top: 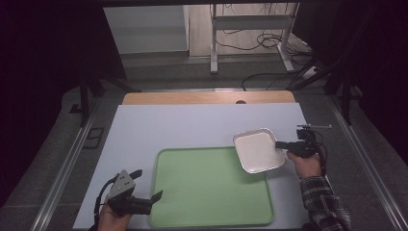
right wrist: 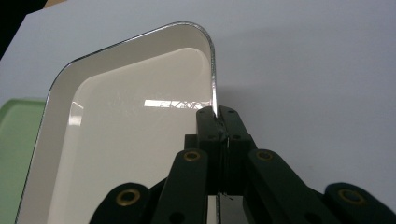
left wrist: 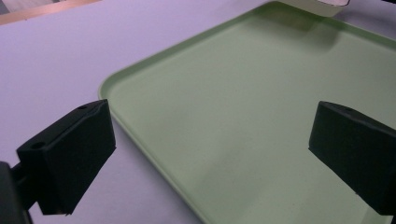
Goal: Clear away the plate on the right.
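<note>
A white square dish [top: 259,150] with a silver rim hangs over the far right corner of the green tray [top: 211,211]. My right gripper [top: 280,144] is shut on its right rim; in the right gripper view the rim [right wrist: 214,88] runs into the closed jaws of the right gripper [right wrist: 218,116], and the dish [right wrist: 126,140] is empty. My left gripper [top: 147,184] stands open at the tray's near left corner, nothing between its jaws. In the left gripper view the tray [left wrist: 243,112] lies between the wide-apart fingers [left wrist: 70,154], and the dish's edge [left wrist: 322,5] shows at the top.
A pale blue mat [top: 183,127] covers the wooden table [top: 207,97]. Beyond the table stand a metal frame [top: 250,29] and cables on the floor. Rails [top: 72,163] run along both sides of the table.
</note>
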The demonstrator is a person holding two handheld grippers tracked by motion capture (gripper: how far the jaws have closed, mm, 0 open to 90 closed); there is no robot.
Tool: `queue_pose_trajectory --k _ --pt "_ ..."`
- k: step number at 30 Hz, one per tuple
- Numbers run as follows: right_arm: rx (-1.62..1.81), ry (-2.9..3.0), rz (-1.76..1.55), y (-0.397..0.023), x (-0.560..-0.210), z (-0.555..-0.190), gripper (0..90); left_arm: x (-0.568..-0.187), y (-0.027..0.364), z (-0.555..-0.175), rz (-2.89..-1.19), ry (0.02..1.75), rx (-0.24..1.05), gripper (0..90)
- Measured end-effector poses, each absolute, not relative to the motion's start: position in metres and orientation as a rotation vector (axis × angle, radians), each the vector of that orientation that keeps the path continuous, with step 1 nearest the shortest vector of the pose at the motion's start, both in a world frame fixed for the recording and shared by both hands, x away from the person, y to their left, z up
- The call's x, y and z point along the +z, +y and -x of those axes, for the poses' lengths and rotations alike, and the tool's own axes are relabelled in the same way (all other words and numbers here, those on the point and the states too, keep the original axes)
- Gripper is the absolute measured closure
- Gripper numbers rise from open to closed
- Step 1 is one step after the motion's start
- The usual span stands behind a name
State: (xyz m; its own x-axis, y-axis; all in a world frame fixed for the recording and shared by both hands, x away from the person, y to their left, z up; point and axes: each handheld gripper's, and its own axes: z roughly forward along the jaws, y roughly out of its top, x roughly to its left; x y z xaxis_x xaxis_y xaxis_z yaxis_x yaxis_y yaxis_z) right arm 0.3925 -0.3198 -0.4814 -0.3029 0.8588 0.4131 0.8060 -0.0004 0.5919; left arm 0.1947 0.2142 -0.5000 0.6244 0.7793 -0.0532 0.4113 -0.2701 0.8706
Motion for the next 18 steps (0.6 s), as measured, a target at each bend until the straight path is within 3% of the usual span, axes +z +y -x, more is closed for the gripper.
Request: queue_pose_trajectory --k 18 --pt "1.239 2.292 -1.736 -0.278 -0.481 -0.371 88.8 -0.500 0.215 -0.194 -1.892 0.949 0.493 0.5"
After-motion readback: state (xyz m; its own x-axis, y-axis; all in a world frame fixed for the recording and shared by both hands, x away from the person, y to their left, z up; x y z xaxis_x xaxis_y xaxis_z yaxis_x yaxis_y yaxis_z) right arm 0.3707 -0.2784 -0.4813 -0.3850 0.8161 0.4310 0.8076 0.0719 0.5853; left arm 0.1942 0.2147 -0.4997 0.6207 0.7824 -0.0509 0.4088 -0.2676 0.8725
